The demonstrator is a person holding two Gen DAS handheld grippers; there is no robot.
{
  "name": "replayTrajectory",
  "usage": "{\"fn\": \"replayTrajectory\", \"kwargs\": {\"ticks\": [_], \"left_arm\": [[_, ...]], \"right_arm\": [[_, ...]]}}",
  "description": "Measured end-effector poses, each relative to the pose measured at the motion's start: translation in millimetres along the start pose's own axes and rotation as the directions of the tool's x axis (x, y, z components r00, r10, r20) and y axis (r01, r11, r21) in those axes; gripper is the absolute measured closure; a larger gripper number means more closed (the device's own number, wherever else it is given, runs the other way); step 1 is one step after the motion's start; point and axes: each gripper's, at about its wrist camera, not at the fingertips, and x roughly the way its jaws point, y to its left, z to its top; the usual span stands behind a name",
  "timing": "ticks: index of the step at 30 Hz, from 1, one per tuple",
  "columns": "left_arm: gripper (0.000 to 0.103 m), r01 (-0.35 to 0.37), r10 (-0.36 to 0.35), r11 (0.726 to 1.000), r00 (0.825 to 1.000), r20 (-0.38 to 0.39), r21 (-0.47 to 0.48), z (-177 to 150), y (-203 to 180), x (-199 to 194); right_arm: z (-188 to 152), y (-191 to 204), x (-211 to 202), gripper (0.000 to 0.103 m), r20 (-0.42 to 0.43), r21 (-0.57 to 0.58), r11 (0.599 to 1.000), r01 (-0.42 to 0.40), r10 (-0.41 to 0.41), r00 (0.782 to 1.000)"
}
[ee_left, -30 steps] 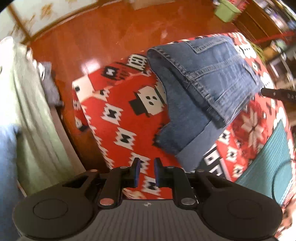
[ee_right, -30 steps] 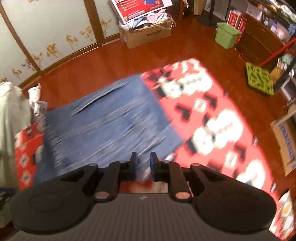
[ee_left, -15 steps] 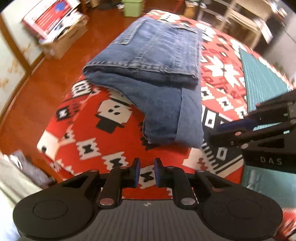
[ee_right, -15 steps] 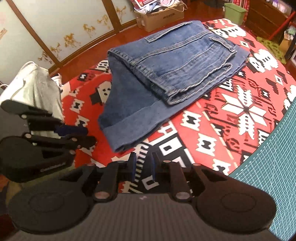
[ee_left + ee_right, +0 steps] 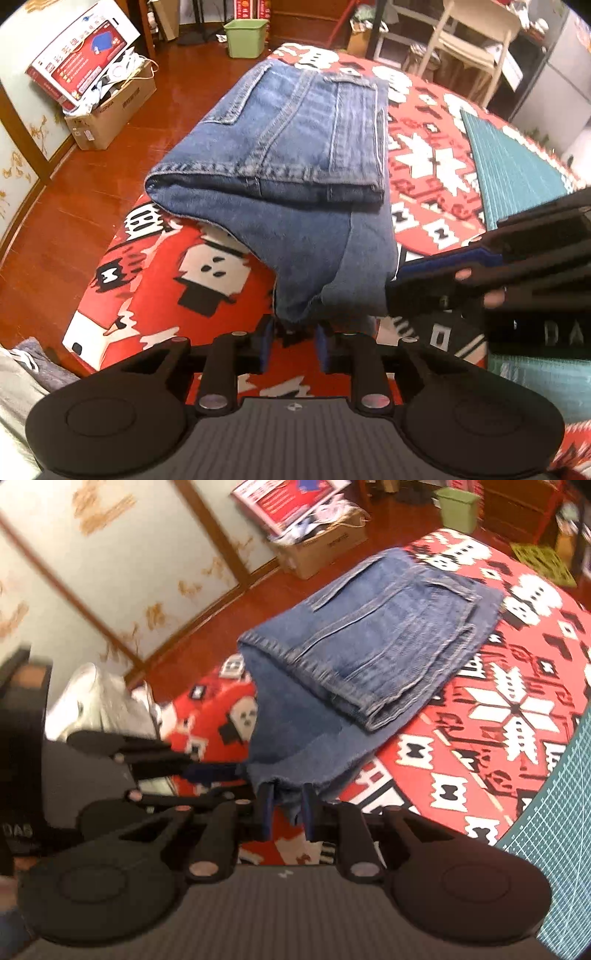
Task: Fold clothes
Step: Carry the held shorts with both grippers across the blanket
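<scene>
Folded jeans near one end of the surface, both grippers at their near hem

The jeans (image 5: 288, 147) lie on the surface (image 5: 177, 280), the folded upper layers set back from the lower layer, whose hem reaches toward the near edge. The left gripper (image 5: 293, 345) sits at that hem with cloth between its fingers; the right gripper (image 5: 288, 812) sits at the same hem just beside it, cloth likewise between its fingers. A mat (image 5: 517, 173) lies on the surface to the right of the jeans, apart from them. On the floor beyond the surface's left edge stands a cardboard box (image 5: 110, 107), and past the far end a bin (image 5: 245, 37).
</scene>
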Motion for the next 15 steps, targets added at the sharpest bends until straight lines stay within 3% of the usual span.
{"fn": "replayTrajectory", "kwargs": {"ticks": [8,15], "left_arm": [[0.086,0.064,-0.062,0.985,0.998,0.015,-0.158,20.1,15.8,-9.4],[0.09,0.104,-0.103,0.976,0.995,0.015,-0.189,27.2,21.5,-11.6]], "right_arm": [[-6.7,-17.2,-2.4,0.084,-0.005,0.062,0.997,0.044,-0.044,0.999],[-21.0,-10.0,7.2,0.077,-0.004,0.074,0.997,-0.01,0.01,1.0]]}}
